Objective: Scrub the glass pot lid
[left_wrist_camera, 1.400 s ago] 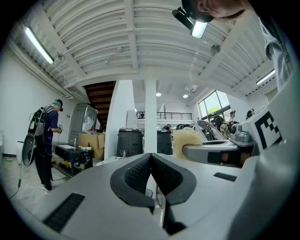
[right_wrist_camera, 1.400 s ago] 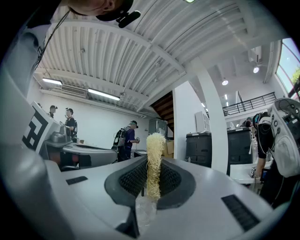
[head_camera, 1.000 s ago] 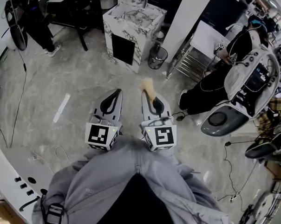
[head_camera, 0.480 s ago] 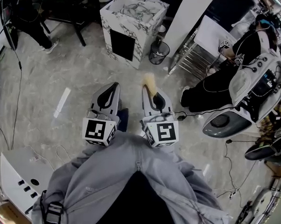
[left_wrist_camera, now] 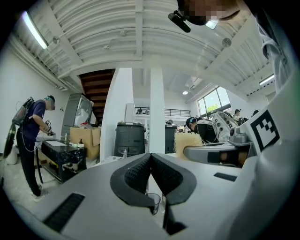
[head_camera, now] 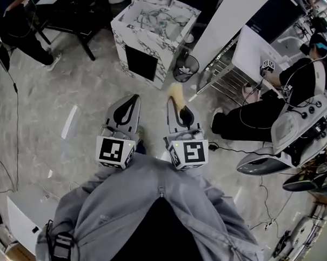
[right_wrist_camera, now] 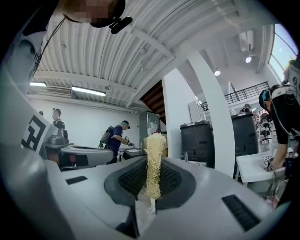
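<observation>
My left gripper [head_camera: 133, 98] is held level over the floor, shut with nothing between its pads; in the left gripper view [left_wrist_camera: 150, 156] the black pads meet. Beside it, my right gripper [head_camera: 173, 99] is shut on a pale yellow fibrous scrub pad [head_camera: 176, 92] that sticks out past its tips. The right gripper view [right_wrist_camera: 153, 164] shows the scrub pad [right_wrist_camera: 153, 161] upright between the pads. From the left gripper view, the scrub pad [left_wrist_camera: 187, 142] shows at the right. No glass pot lid is in sight. A marble-patterned sink cabinet [head_camera: 151, 29] stands ahead.
A wire waste bin [head_camera: 183, 67] and a metal rack [head_camera: 222, 76] stand right of the cabinet. A seated person [head_camera: 261, 112] and a grey machine [head_camera: 284, 149] are at the right. Another person [head_camera: 22, 26] stands far left. Cables trail over the floor.
Both grippers have moved forward together across the floor toward the marble cabinet, which now looks nearer. The right gripper still holds the scrub pad; the left stays shut and empty.
</observation>
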Motion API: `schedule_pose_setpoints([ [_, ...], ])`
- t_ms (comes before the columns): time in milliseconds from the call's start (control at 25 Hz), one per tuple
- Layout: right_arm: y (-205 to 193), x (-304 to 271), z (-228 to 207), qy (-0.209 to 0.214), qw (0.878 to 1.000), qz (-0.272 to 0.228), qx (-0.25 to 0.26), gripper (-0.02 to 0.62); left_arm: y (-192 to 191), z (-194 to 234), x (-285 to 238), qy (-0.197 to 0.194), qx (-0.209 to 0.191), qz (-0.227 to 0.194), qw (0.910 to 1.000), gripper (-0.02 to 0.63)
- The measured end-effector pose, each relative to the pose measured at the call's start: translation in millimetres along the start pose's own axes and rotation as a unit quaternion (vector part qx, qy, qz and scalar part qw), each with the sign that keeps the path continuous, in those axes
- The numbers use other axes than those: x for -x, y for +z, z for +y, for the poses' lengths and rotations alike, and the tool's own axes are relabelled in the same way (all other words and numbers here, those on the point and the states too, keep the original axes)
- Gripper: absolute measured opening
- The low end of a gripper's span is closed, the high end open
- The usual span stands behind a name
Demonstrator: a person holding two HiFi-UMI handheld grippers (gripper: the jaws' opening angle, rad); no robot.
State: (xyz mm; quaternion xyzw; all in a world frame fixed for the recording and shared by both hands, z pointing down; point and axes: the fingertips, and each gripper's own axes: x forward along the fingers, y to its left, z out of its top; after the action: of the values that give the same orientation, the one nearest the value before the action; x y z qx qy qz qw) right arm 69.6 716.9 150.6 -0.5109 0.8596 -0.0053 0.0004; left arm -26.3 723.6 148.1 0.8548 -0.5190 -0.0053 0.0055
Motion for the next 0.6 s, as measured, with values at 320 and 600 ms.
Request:
schedule_pose_setpoints([
  [320, -6.5, -115.0, -23.9, -0.036, 0.999, 0.008, -0.008, 0.055, 3.2, 85.5, -88.4, -0.028, 0.008, -0.003, 0.9996, 0.015],
  [600, -12.8, -165.9, -24.9, -0.044, 0.999, 0.017, -0.008, 0.055, -10.8, 130.3, -117.3, -0.038, 0.026, 0.017, 0.9988, 0.015],
])
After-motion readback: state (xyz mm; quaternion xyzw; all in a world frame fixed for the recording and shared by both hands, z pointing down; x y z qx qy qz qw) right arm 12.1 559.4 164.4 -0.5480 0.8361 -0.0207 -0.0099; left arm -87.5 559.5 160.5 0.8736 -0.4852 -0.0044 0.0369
